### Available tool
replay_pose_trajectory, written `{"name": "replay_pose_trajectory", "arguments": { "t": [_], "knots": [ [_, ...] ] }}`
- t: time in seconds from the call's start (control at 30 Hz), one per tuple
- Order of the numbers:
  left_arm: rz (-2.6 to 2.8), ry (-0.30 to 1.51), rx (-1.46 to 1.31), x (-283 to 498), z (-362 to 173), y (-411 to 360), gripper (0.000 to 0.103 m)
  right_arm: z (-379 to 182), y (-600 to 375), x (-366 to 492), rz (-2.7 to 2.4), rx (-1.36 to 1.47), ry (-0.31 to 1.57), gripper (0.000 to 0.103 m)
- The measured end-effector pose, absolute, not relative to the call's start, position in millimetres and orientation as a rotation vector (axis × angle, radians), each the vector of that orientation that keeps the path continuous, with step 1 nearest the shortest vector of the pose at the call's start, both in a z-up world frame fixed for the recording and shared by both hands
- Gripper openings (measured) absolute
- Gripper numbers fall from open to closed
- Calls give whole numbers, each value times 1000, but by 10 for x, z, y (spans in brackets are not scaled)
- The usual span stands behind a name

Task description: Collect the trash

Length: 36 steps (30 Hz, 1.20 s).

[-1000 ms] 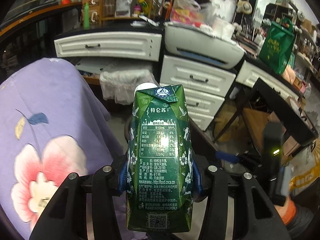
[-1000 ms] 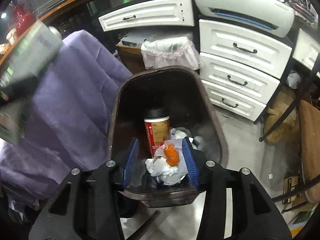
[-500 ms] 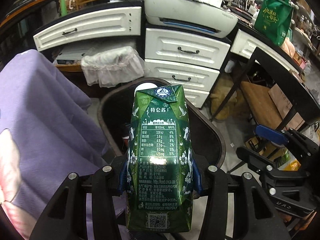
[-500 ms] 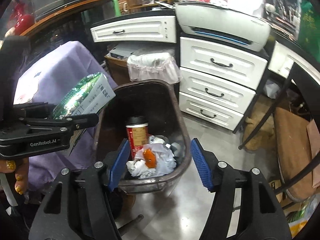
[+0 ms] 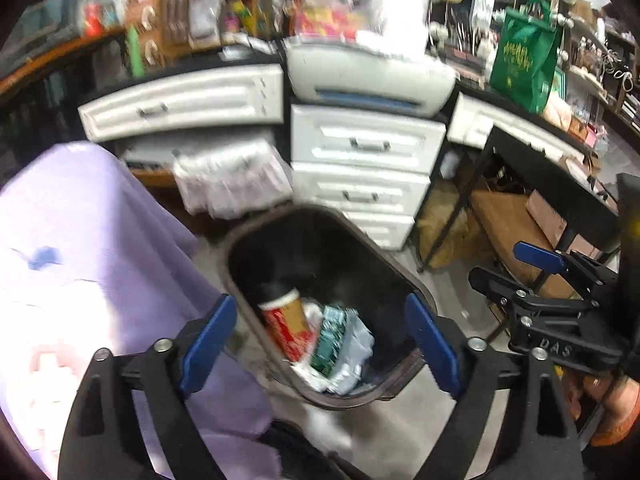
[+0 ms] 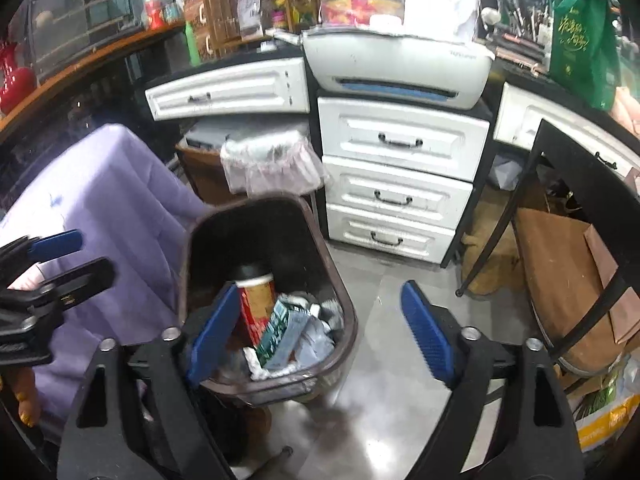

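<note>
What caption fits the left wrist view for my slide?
Left gripper, jaws opening and empty, above the brown trash bin holding a green milk carton and red cup.

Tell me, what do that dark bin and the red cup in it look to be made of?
The bin looks like hard, slightly glossy brown plastic, with a smooth moulded rim. The cup looks like printed paper with a black, probably plastic, lid.

We hold our left gripper (image 5: 320, 334) pointed steeply down, its jaws opening wide with nothing between the blue pads; our right gripper (image 6: 320, 330), off to its right, is tilted alike, jaws opening, empty too
</note>
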<state>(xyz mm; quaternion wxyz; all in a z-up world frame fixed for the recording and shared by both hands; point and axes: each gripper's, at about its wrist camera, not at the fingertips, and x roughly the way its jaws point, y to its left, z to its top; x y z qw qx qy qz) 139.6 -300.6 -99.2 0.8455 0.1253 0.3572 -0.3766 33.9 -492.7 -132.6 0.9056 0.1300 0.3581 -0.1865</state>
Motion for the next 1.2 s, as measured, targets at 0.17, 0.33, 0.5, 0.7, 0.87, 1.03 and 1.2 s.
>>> {"name": "replay_pose_trajectory", "arguments": {
  "t": [0.17, 0.33, 0.5, 0.7, 0.87, 1.03, 1.2],
  "knots": [
    [-723, 611, 191, 1200, -572, -2463, 97, -1002, -4586, 303, -343, 256, 678, 85],
    [-652, 541, 121, 1056, -304, -1992, 97, -586, -4094, 194, -280, 199, 588, 93],
    [-573, 463, 99, 846, -134, -1619, 97, -276, -3605, -77, -284, 185, 466, 97],
    [-506, 393, 67, 644, 6, -1297, 98, -222, -3098, -497, -308, 162, 337, 97],
    [-464, 368, 49, 463, 0, -1080, 98, -209, -2869, -632, -282, 126, 361, 97],
    [-443, 352, 19, 333, -39, -912, 98, -191, -2742, -801, -282, 109, 328, 97],
    [-459, 331, -21, 298, -8, -878, 98, -170, -2616, -900, -252, 47, 282, 97]
  ]
}}
